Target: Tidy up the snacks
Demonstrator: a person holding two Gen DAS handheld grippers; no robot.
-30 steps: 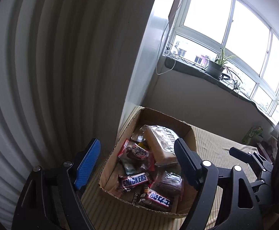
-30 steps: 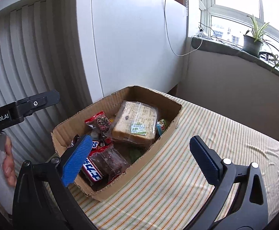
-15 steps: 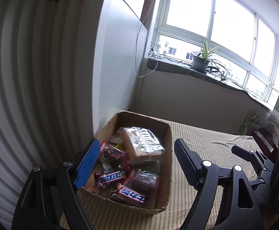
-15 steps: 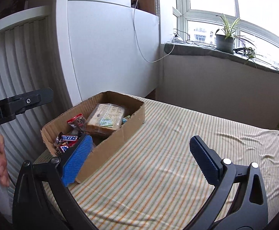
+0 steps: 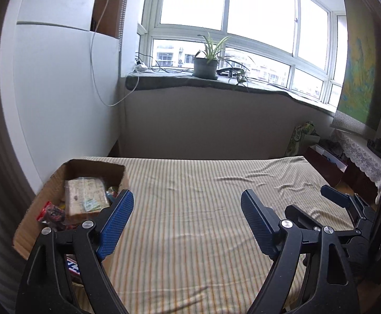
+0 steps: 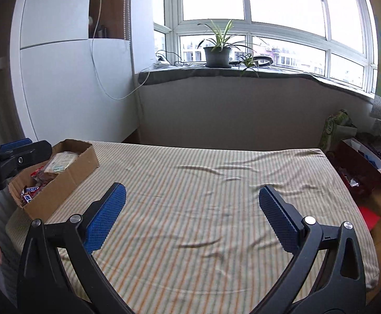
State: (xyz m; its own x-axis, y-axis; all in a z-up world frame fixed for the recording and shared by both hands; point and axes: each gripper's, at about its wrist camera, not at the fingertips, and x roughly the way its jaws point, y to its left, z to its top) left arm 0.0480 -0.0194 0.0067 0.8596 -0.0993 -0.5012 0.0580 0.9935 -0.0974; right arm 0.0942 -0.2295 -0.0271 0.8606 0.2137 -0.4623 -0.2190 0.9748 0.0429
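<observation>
The left gripper [image 5: 187, 209] is at the bottom of its own view; its jaws are opening and nothing is between the blue pads [image 5: 115, 225], only the striped cloth [image 5: 203, 209] below. The right gripper [image 6: 190, 206] also stands wide open and empty over the same cloth, in the lower middle of its view. The cardboard box [image 6: 67, 180] with the snacks lies at the left edge of the table. In the left wrist view it is in the lower left, partly behind the left finger. Inside it there are a wrapped bread-like block [image 5: 87, 196], a red packet [image 5: 50, 212] and chocolate bars [image 6: 29, 193]. A potted plant [image 5: 206, 62] stands on the window sill in the upper middle.
</observation>
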